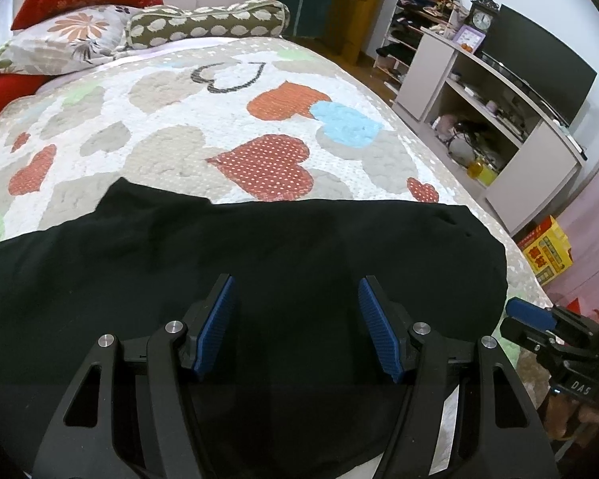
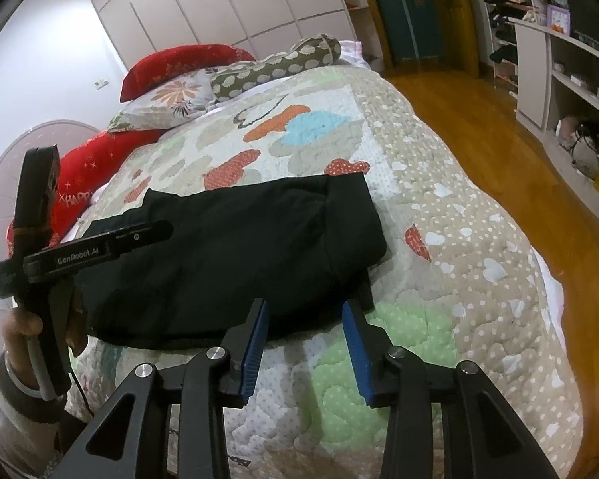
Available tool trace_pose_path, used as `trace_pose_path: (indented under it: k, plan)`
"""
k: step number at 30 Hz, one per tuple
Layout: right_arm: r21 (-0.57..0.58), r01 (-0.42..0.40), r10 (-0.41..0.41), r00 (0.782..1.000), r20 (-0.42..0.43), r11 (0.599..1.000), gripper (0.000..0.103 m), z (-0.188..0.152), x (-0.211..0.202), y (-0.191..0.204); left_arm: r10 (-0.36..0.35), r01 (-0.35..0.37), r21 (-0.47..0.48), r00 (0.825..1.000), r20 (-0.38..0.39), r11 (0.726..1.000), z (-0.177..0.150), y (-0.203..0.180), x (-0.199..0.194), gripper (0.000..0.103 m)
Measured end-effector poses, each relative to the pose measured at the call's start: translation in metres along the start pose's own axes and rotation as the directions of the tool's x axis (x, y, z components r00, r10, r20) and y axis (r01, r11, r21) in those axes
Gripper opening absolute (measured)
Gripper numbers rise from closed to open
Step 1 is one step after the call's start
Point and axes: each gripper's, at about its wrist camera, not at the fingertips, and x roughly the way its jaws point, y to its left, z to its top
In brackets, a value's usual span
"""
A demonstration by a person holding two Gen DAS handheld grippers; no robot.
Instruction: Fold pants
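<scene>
Blue pads of our left gripper [image 1: 295, 319] stand apart over the black pants [image 1: 239, 263], clamping nothing. Our right gripper [image 2: 305, 339] is parted too, empty, just off the cloth's near right corner. The pants lie folded near the bed's [image 2: 459, 239] foot edge. We judge 1 fold done; next, we must grasp both near corners together.

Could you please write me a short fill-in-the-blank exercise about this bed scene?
1. The folded black cloth pants lie on the heart-patterned quilt of a ____.
2. The right tool has jaws that are ____, holding nothing.
3. The big dotted heart beyond the pants is coloured ____.

Missing words: bed; open; red
</scene>
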Motion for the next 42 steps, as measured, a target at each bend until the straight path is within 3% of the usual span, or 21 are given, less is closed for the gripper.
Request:
trace_pose_path:
  k: [7, 11, 17, 22, 26, 30, 34, 35, 36, 37, 38, 40, 41, 42]
  plan:
    - [0.015, -0.021, 0.021, 1.0, -0.015, 1.0, 0.043, -0.004, 0.003, -0.002, -0.087, 0.087, -0.001, 0.995, -0.04, 0.996, 0.019, -0.004, 0.01, 0.064]
    - [0.029, -0.03, 0.031, 0.999, -0.015, 0.999, 0.044, -0.006, 0.005, -0.003, -0.127, 0.129, 0.04, 0.99, -0.058, 0.991, 0.033, -0.016, 0.017, 0.073]
    - [0.061, -0.062, 0.063, 0.998, -0.01, 0.996, 0.046, -0.01, 0.007, -0.007, -0.193, 0.212, 0.148, 0.972, -0.133, 0.966, 0.054, -0.047, 0.042, 0.073]
    - [0.067, -0.081, 0.082, 0.997, -0.002, 0.994, 0.049, -0.013, 0.007, -0.008, -0.204, 0.245, 0.23, 0.961, -0.19, 0.942, 0.066, -0.072, 0.066, 0.073]
    - [0.124, -0.141, 0.139, 0.99, 0.024, 0.982, 0.064, -0.017, 0.013, -0.013, -0.22, 0.285, 0.283, 0.945, -0.241, 0.916, 0.07, -0.095, 0.085, 0.073]
    - [0.147, -0.158, 0.148, 0.986, 0.074, 0.976, 0.068, -0.015, 0.019, -0.011, -0.23, 0.316, 0.306, 0.93, -0.288, 0.898, 0.072, -0.119, 0.106, 0.073]
    - [0.165, -0.15, 0.128, 0.983, 0.135, 0.975, 0.068, -0.013, 0.024, -0.009, -0.2, 0.289, 0.347, 0.942, -0.269, 0.892, 0.069, -0.134, 0.116, 0.074]
    - [0.157, -0.138, 0.116, 0.984, 0.137, 0.978, 0.067, -0.012, 0.025, -0.007, -0.2, 0.288, 0.353, 0.943, -0.265, 0.89, 0.068, -0.136, 0.117, 0.073]
    - [0.141, -0.121, 0.102, 0.985, 0.138, 0.983, 0.056, -0.012, 0.026, -0.003, -0.204, 0.291, 0.354, 0.943, -0.262, 0.889, 0.068, -0.137, 0.117, 0.071]
    - [0.126, -0.122, 0.104, 0.984, 0.141, 0.984, 0.044, -0.011, 0.028, -0.001, -0.214, 0.299, 0.352, 0.941, -0.261, 0.887, 0.067, -0.137, 0.118, 0.067]
    - [0.128, -0.138, 0.12, 0.983, 0.138, 0.982, 0.022, -0.01, 0.03, -0.002, -0.219, 0.302, 0.349, 0.941, -0.259, 0.887, 0.067, -0.136, 0.118, 0.059]
    - [0.158, -0.172, 0.152, 0.98, 0.13, 0.972, 0.017, -0.007, 0.034, -0.005, -0.228, 0.309, 0.336, 0.938, -0.259, 0.89, 0.069, -0.133, 0.117, 0.044]
    - [0.155, -0.175, 0.154, 0.978, 0.139, 0.972, 0.016, -0.005, 0.031, -0.003, -0.255, 0.335, 0.309, 0.928, -0.271, 0.89, 0.073, -0.128, 0.115, 0.034]
    - [0.131, -0.179, 0.157, 0.974, 0.164, 0.975, 0.015, -0.001, 0.024, 0.003, -0.283, 0.358, 0.277, 0.919, -0.275, 0.892, 0.078, -0.122, 0.111, 0.033]
